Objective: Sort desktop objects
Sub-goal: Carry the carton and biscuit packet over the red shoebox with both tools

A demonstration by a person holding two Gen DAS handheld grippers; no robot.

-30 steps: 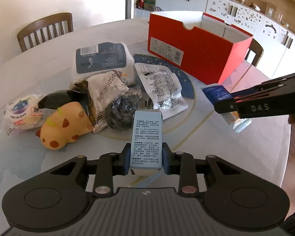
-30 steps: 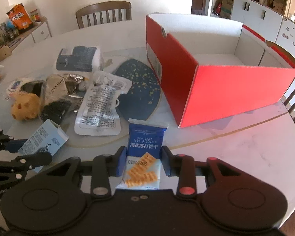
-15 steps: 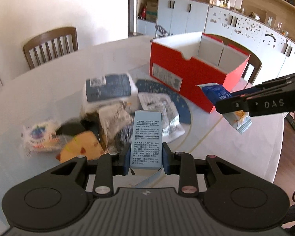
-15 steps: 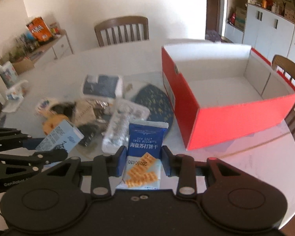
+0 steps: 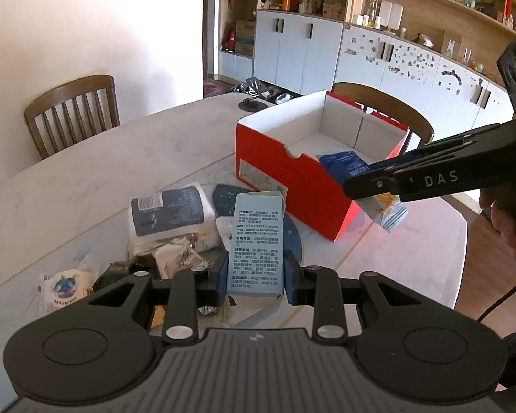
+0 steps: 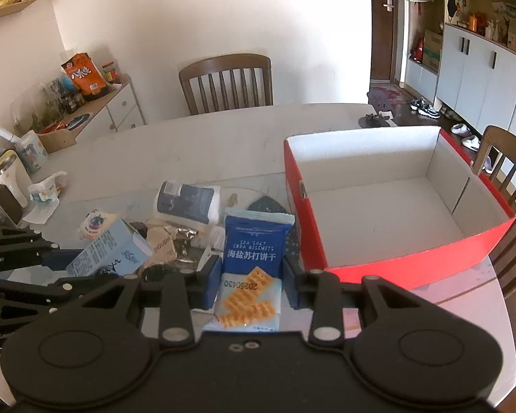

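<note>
Both tongs loaded, both clear of the counter (image 6: 223, 144). Landmark for all places below: the red box (image 6: 412, 258), open-topped, nothing visible inside.

Left tongs (image 5: 256, 272): clamped on a pale blue carton (image 5: 256, 241), pads on its two narrow sides near the lower end. Carton held upright, printed face toward the camera, top flap slightly lifted. It hangs left of the red box, above the pile of packets.

Right tongs (image 6: 251, 277): closed on a biscuit packet (image 6: 253, 261), blue above, pale below, gripped across its mid-width. Packet sits just left of the red box's near corner; in the left wrist view it reads as level with the box rim.

Handling, judged:
- Carton: light, thin card, fairly stiff along its edges but likely to cave if squeezed on the broad faces. Narrow-side grip looks right. Loose top flap could catch the box wall.
- Biscuit packet: light, soft film, slick surface, brittle contents. Firm pressure would likely crack the biscuits; a hold at the crimped seal end would spare them, though the packet would then dangle.

Left of the red box on the counter: grey-labelled white pack (image 6: 185, 203), crumpled foil wrappers (image 5: 175, 251), small blueberry-print pouch (image 5: 63, 285). All soft; expect them to sag when lifted.
</note>
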